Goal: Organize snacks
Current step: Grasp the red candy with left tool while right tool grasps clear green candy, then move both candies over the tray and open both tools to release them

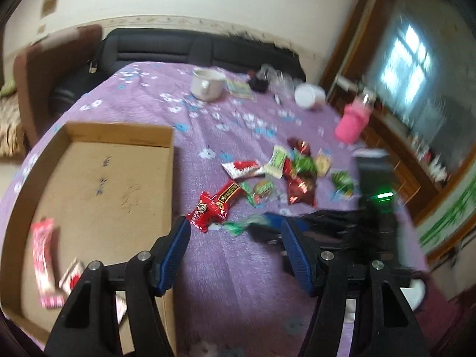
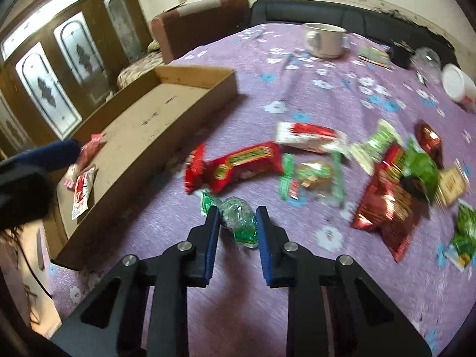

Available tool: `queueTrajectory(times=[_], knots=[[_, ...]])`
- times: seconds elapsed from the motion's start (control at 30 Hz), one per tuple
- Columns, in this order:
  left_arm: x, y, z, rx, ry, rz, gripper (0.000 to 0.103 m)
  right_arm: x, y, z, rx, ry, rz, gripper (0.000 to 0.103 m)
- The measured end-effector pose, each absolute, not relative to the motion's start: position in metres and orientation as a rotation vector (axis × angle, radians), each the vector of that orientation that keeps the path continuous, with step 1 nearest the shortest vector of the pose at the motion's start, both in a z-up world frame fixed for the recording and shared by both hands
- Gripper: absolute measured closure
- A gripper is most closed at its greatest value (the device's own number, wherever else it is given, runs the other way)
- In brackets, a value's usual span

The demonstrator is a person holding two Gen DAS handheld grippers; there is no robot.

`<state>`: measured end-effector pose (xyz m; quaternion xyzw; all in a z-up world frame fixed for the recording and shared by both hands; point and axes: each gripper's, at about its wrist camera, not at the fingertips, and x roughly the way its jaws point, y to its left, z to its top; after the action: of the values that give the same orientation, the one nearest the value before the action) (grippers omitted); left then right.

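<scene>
Several snack packets lie scattered on the purple flowered tablecloth. A shallow cardboard tray at the left holds a pink packet and a red-and-white one. My left gripper is open and empty, just short of a long red packet. My right gripper has its jaws closed around a green wrapped candy, which rests on the cloth beside the long red packet. The right gripper also shows in the left wrist view.
A white mug, a white jar, a pink cup and a glass jar stand at the table's far side. A dark sofa and a brown chair lie beyond. The tray also shows in the right wrist view.
</scene>
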<state>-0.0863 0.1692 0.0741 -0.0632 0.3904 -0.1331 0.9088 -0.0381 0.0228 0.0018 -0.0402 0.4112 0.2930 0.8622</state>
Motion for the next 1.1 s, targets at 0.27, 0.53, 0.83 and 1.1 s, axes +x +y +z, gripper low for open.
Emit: queueTrajectory(times=[0.27,0.53,0.83,1.1], knots=[[-0.039,0.152,0.046,0.001,0.929,-0.257,0.048,-0.033,-0.017,-0.005,0.034,0.867,0.594,0.077],[-0.019,0.145,0.028,0.069,1.041,-0.233,0.049,-0.032,-0.021,-0.005,0.068,0.88,0.619,0.077],[-0.031,0.142,0.026,0.051,1.072,-0.278,0.08,-0.032,-0.022,-0.006,0.08,0.891,0.612,0.077],[-0.04,0.136,0.023,0.052,1.066,-0.271,0.083,-0.032,-0.023,-0.007,0.085,0.89,0.611,0.077]])
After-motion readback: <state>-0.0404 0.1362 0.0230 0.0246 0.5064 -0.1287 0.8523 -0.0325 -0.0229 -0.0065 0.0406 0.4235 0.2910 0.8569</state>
